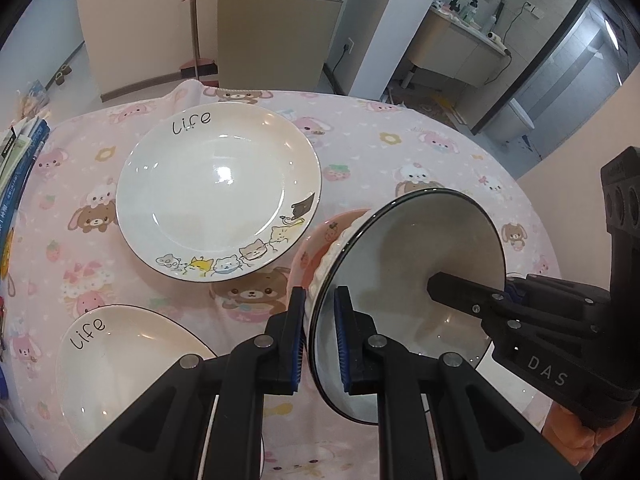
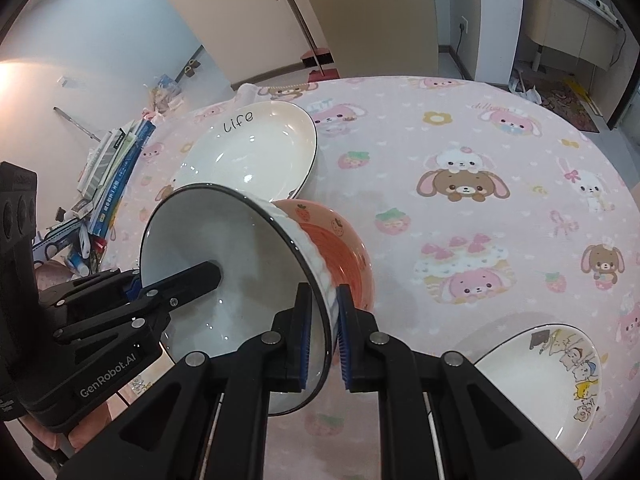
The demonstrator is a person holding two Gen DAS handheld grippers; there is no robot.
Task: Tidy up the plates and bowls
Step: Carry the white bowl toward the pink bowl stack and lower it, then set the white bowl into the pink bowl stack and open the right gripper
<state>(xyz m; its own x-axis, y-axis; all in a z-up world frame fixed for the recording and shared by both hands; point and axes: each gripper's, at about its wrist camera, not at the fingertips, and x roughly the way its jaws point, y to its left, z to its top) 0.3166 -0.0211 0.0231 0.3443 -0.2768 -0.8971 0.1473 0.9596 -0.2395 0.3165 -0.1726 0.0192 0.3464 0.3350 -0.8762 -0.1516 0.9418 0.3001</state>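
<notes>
A white bowl [image 1: 404, 280] with a dark rim is tilted on its side above the table, held by both grippers. My left gripper [image 1: 320, 336] is shut on its near rim. My right gripper [image 2: 323, 336] is shut on the opposite rim of the same white bowl [image 2: 224, 248]. Each gripper shows in the other's view, with one finger inside the bowl. A pink strawberry bowl [image 2: 344, 256] stands on the table just behind the white bowl, also in the left wrist view [image 1: 320, 240]. Two white "Life" plates with cartoon cats lie on the cloth: one far [image 1: 218, 192], one near [image 1: 120, 368].
The round table [image 2: 480, 140] wears a pink cartoon cloth. A pile of books [image 2: 116, 176] sits at its left edge. The near plate shows at lower right in the right wrist view [image 2: 552, 384]. A fridge and a broom stand behind the table.
</notes>
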